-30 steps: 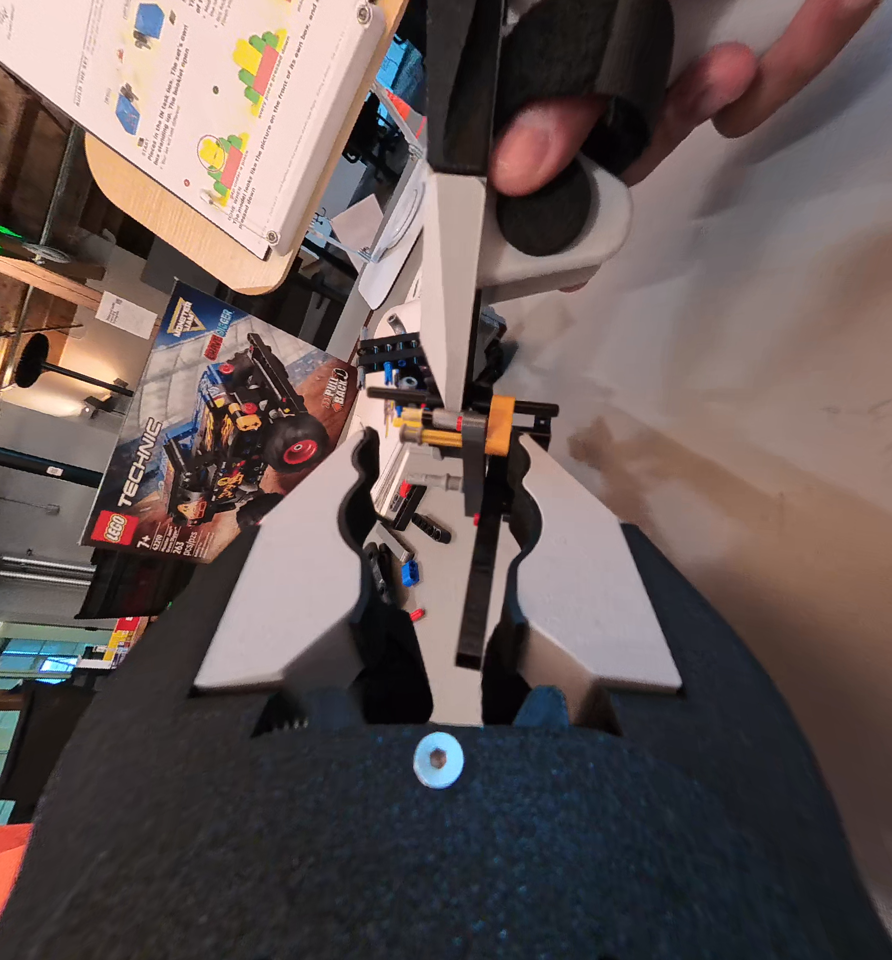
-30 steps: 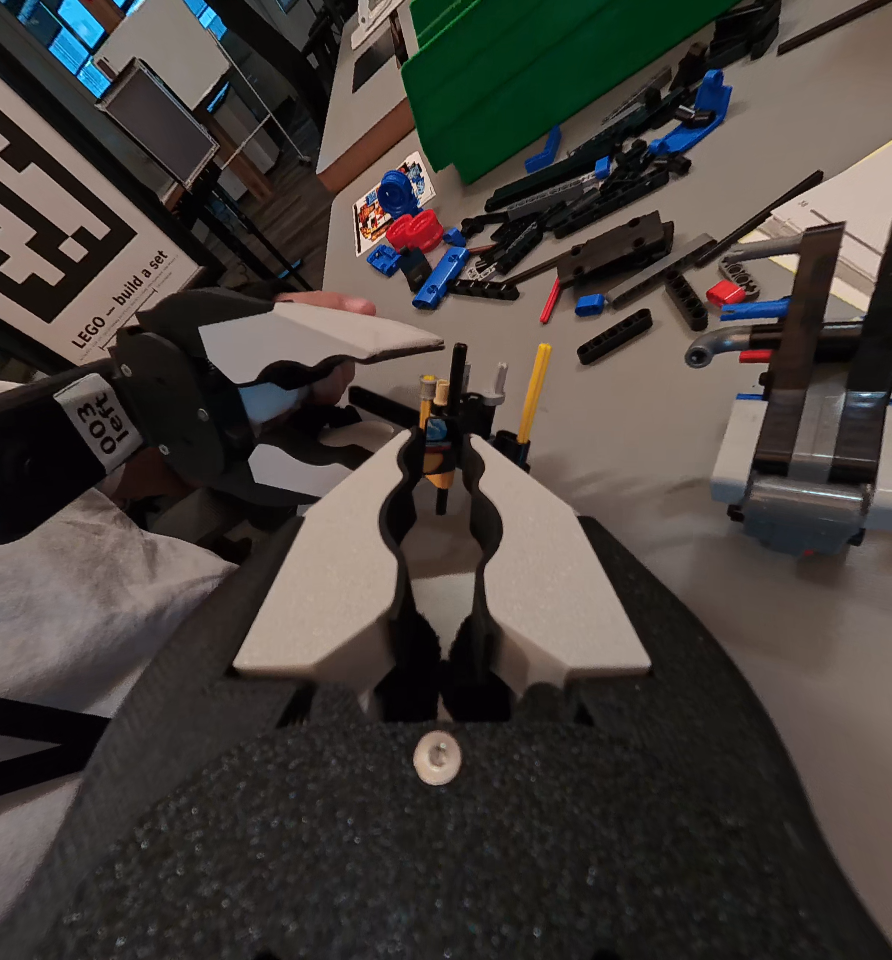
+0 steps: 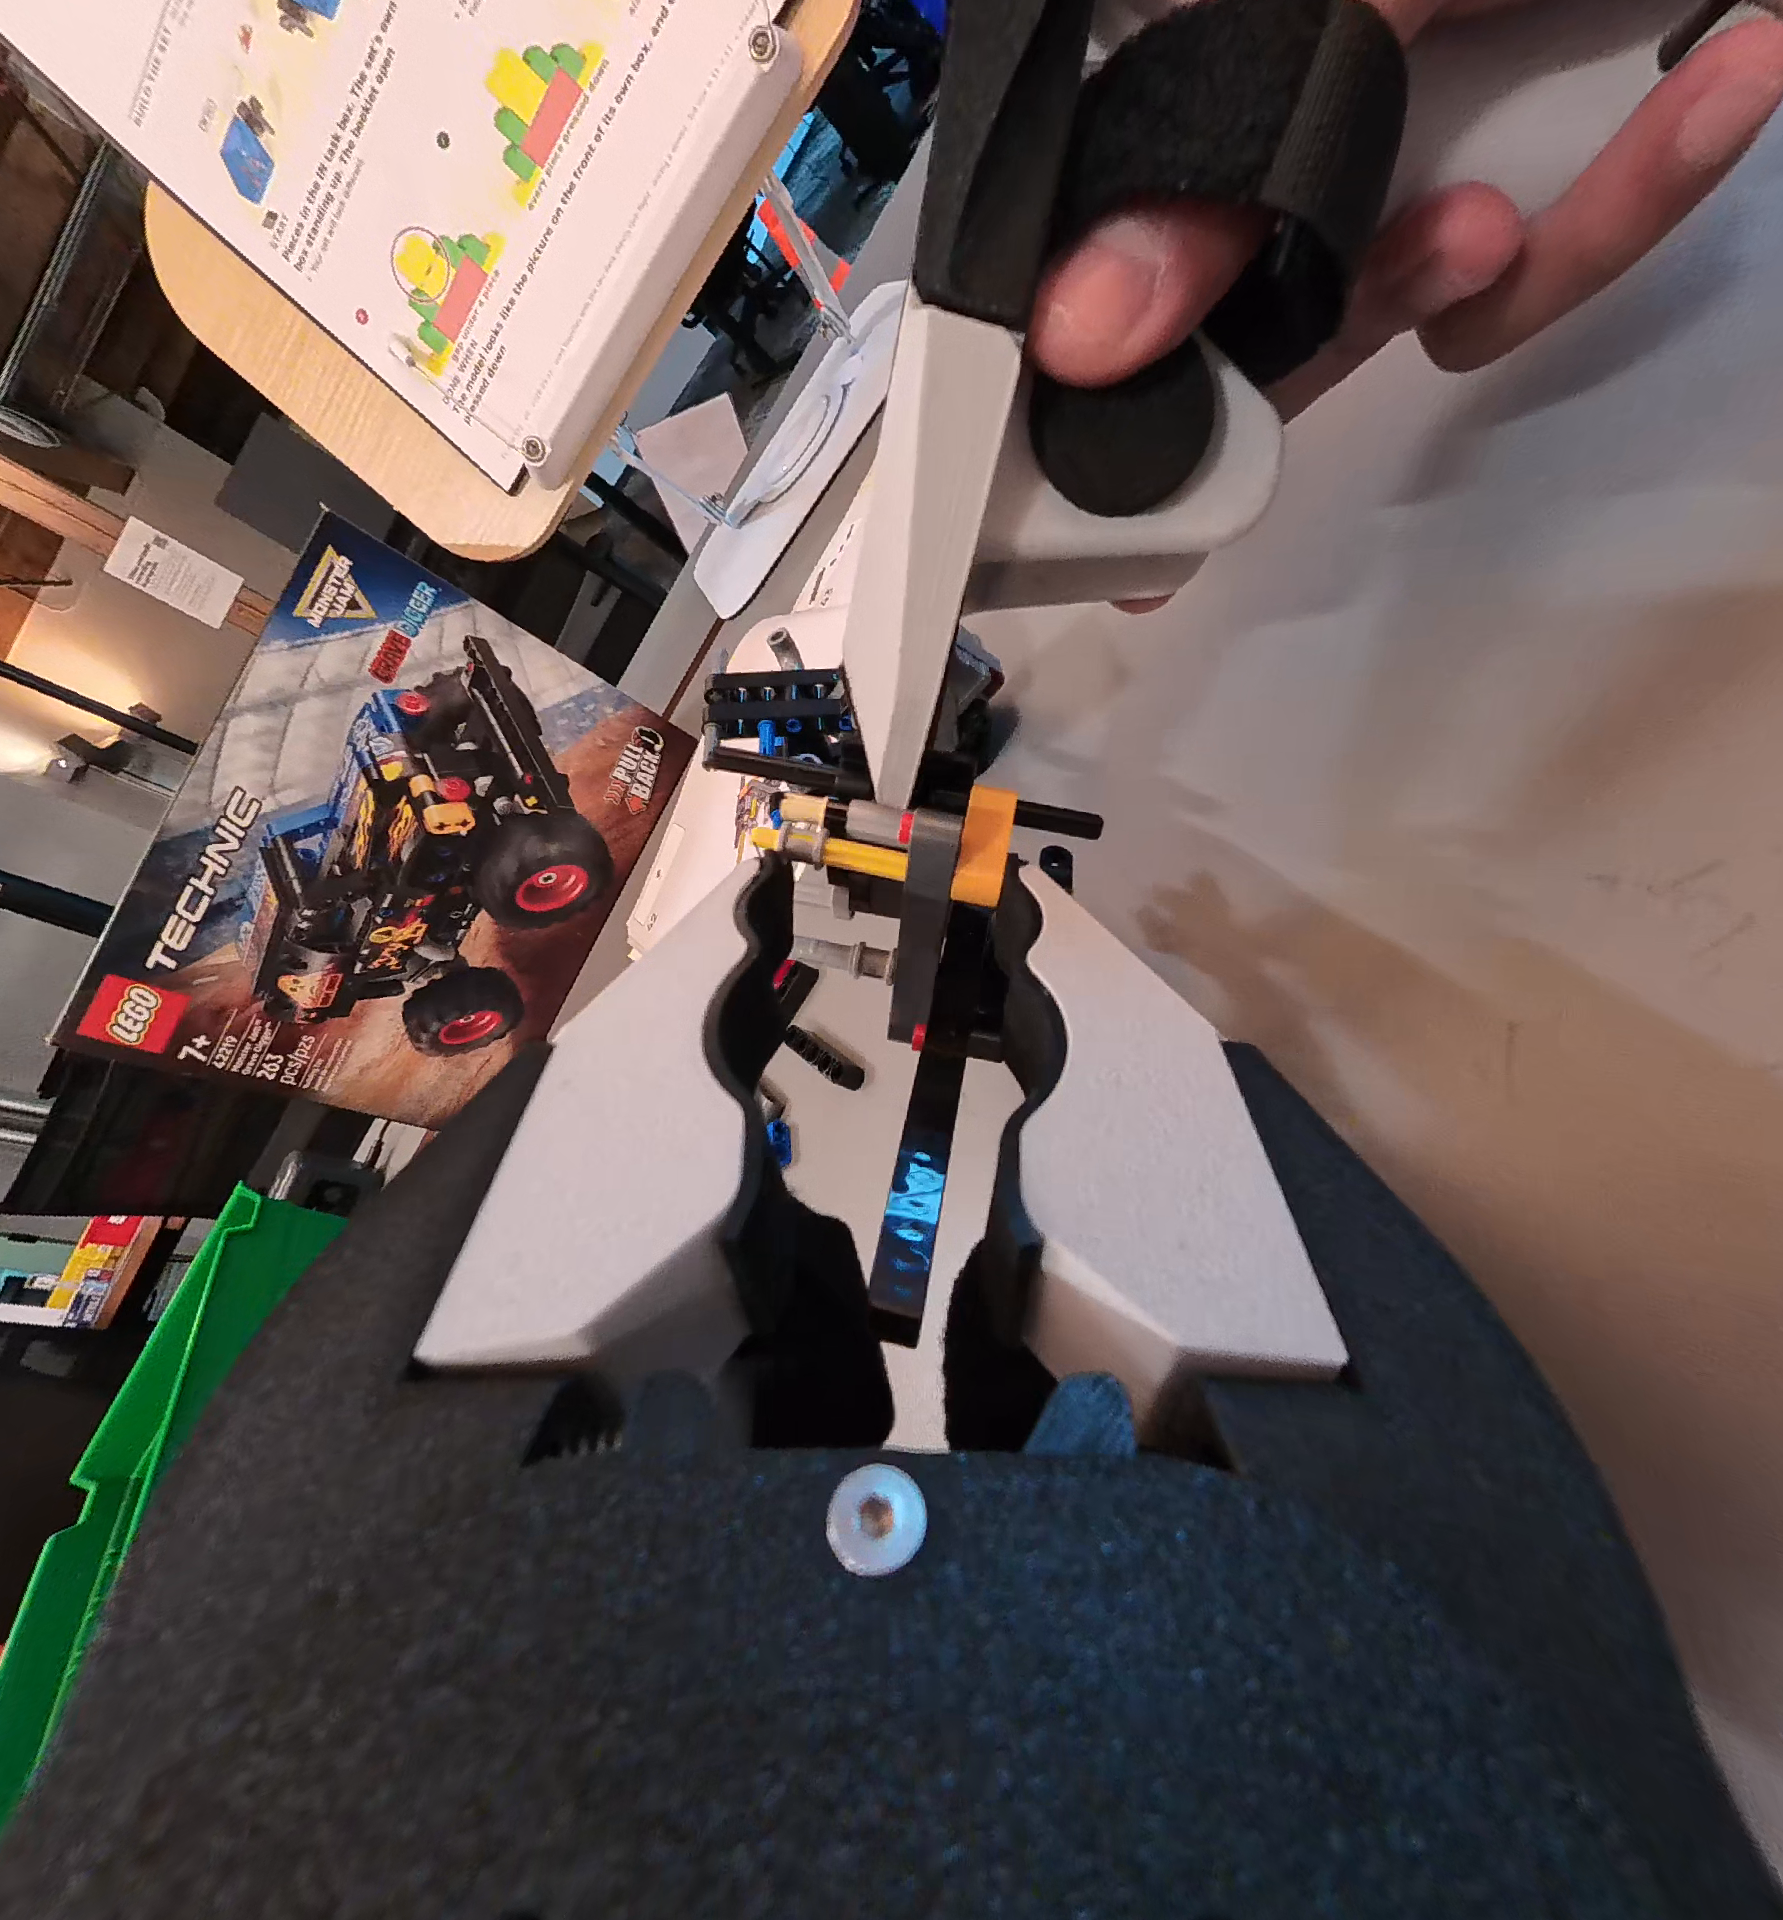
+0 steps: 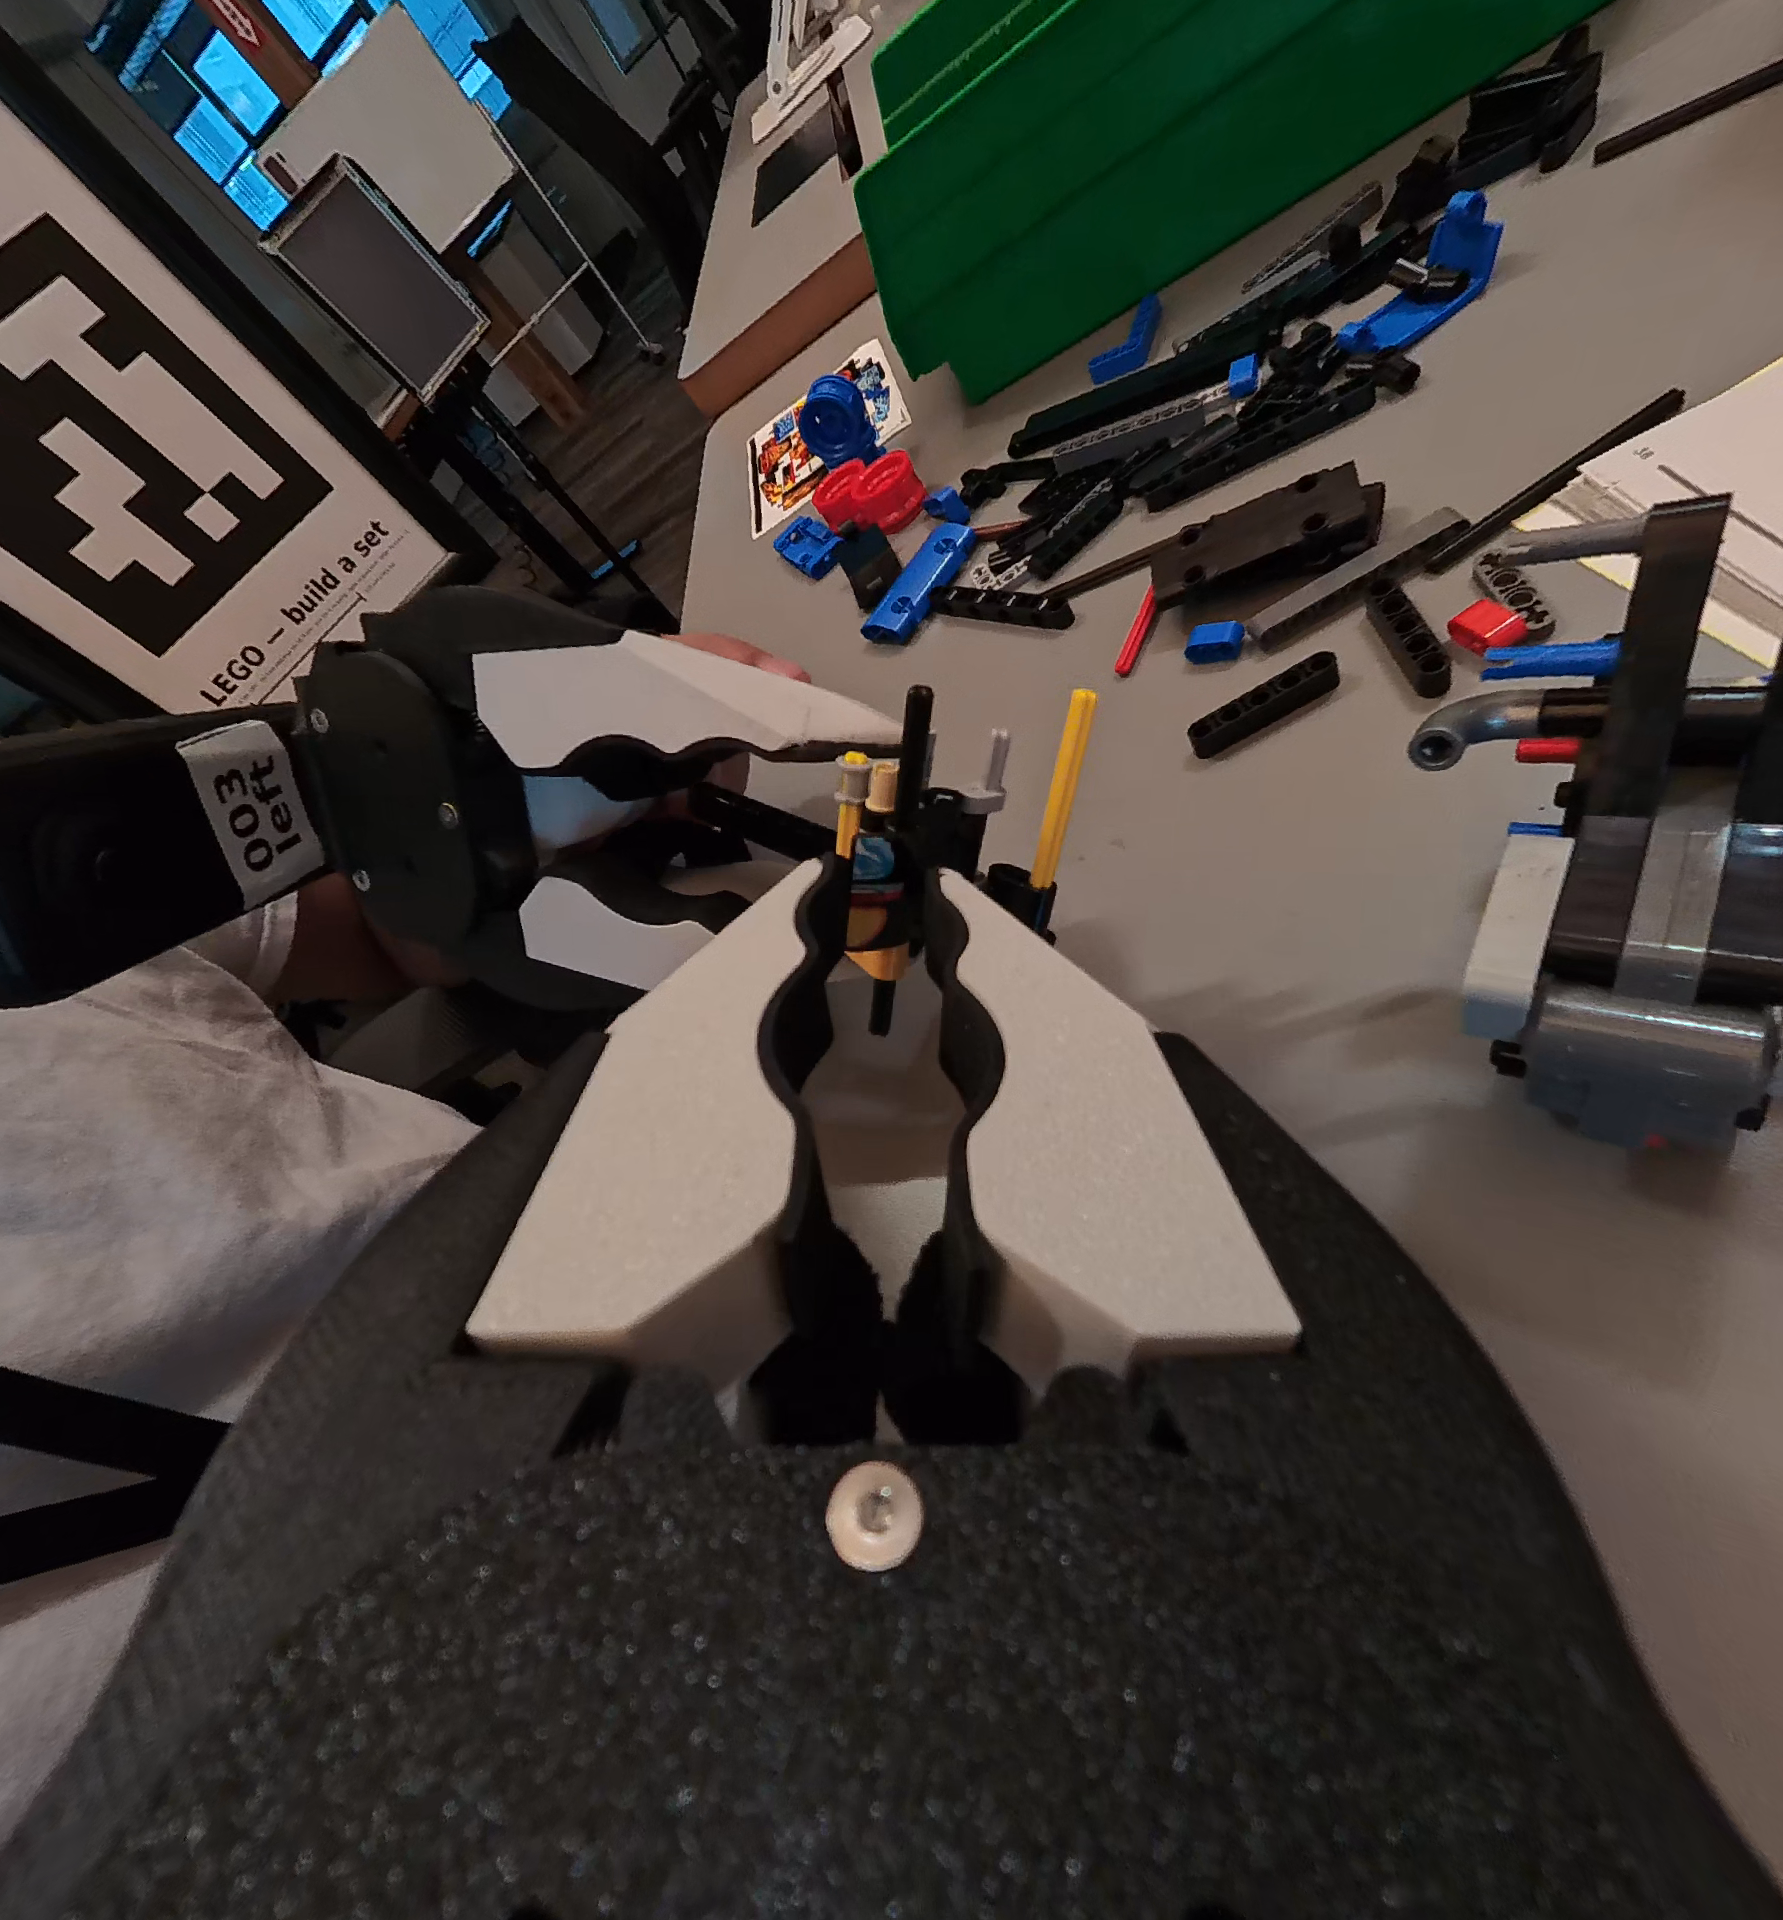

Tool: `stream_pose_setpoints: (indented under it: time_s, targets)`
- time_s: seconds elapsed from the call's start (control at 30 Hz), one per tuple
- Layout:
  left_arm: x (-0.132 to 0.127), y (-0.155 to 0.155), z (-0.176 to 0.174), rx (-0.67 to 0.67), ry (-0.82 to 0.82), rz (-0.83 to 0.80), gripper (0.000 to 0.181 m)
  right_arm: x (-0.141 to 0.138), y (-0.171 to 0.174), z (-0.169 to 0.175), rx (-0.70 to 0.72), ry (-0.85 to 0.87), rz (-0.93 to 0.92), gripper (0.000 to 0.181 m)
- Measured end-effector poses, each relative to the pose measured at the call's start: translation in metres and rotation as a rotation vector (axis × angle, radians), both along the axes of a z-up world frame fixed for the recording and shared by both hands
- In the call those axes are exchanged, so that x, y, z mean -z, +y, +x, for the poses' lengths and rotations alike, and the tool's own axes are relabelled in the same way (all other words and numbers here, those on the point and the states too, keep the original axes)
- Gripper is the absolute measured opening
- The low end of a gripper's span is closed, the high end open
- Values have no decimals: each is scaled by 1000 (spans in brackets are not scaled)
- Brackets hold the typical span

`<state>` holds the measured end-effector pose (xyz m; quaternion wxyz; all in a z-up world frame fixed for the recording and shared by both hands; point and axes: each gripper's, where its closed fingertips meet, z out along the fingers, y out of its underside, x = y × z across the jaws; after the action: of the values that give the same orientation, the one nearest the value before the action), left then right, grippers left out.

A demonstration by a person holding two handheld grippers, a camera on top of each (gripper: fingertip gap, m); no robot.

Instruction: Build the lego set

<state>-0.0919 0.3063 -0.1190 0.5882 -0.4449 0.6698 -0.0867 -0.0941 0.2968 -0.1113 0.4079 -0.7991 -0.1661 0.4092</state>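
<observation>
Both claws sit a little nearer each other than a second ago, grip unchanged. Left claw (image 3: 892, 904): clamped on small lego assembly (image 3: 928, 842) by its black beam. Right claw (image 4: 882, 894): closed on same assembly's orange part, held above grey bench (image 4: 1282, 935). Loose lego pieces (image 4: 1230, 488): far bench. Partly built chassis (image 4: 1676, 862): right. Set box (image 3: 347, 831): far left, upright.

Both views were evenly lit by soft indoor light, bright enough to read colours. Strong wide-angle distortion bent the edges. In the left wrist view the hand (image 3: 1469, 239) was motion-blurred and a warm brownish shadow lay across the counter (image 3: 1489, 831). In the right wrist view blue windows (image 4: 212, 94) glowed behind; the grey assembly (image 4: 1645, 935) looked slightly soft.
</observation>
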Motion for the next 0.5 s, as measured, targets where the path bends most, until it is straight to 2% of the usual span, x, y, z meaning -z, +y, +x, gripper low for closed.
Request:
stream_pose_setpoints:
  time_s: [0.27, 0.33, 0.5]
  targets:
    - [1, -1, 0, -8, -4, 9, 35, 0, 0, 1, 3, -2, 2, 13]
    - [2, -2, 0, -7, -4, 13, 27, -1, 1, 1, 7, 4, 5, 13]
    - [2, -1, 0, -7, 0, 27, 26, -1, 1, 2, 8, -7, 7, 13]
